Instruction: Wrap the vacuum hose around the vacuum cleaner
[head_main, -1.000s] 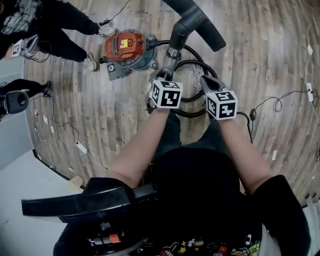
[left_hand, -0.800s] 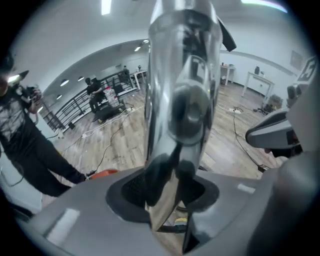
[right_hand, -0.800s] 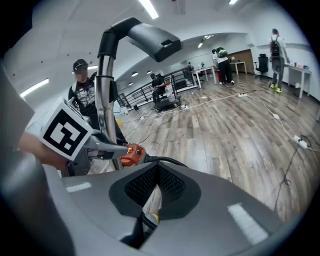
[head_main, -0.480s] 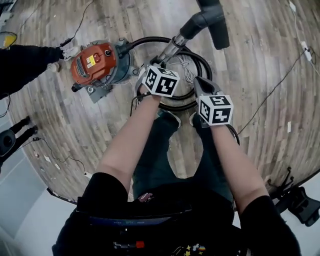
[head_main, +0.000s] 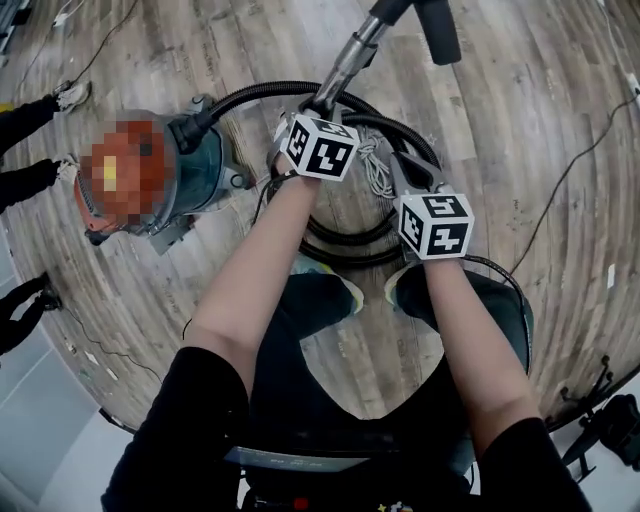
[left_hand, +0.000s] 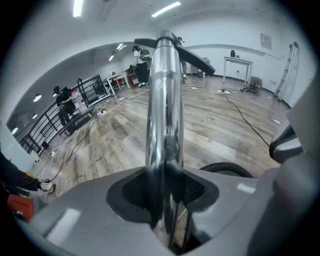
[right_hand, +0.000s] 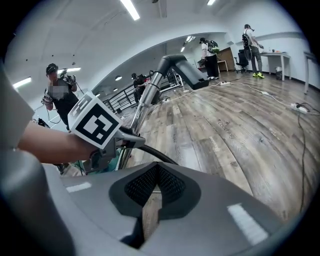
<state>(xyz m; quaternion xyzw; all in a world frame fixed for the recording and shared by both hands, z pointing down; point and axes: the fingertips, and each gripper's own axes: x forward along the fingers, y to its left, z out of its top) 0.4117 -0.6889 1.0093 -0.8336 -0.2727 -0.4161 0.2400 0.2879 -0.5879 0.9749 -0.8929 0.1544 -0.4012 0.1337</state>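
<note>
The vacuum cleaner (head_main: 205, 165), orange and teal, stands on the wood floor at the left of the head view. Its black hose (head_main: 262, 92) leaves the body and lies in loops (head_main: 345, 255) around the person's feet. My left gripper (head_main: 310, 108) is shut on the chrome wand (head_main: 345, 65), which runs up to the black floor nozzle (head_main: 438, 30). In the left gripper view the wand (left_hand: 164, 100) fills the gap of that gripper (left_hand: 165, 200). My right gripper (head_main: 405, 170) hovers just right of the wand, over the loops. In its own view that gripper (right_hand: 149, 200) is shut on nothing.
A white cord bundle (head_main: 377, 165) lies inside the hose loops. Other people's feet (head_main: 68, 95) stand at the far left. A thin cable (head_main: 560, 190) crosses the floor on the right, and a black stand (head_main: 605, 415) sits at the lower right.
The vacuum cleaner now sits lower and further left in the head view, nearer the person. The wand and nozzle moved toward the top edge. Both grippers keep their positions on and beside the wand.
</note>
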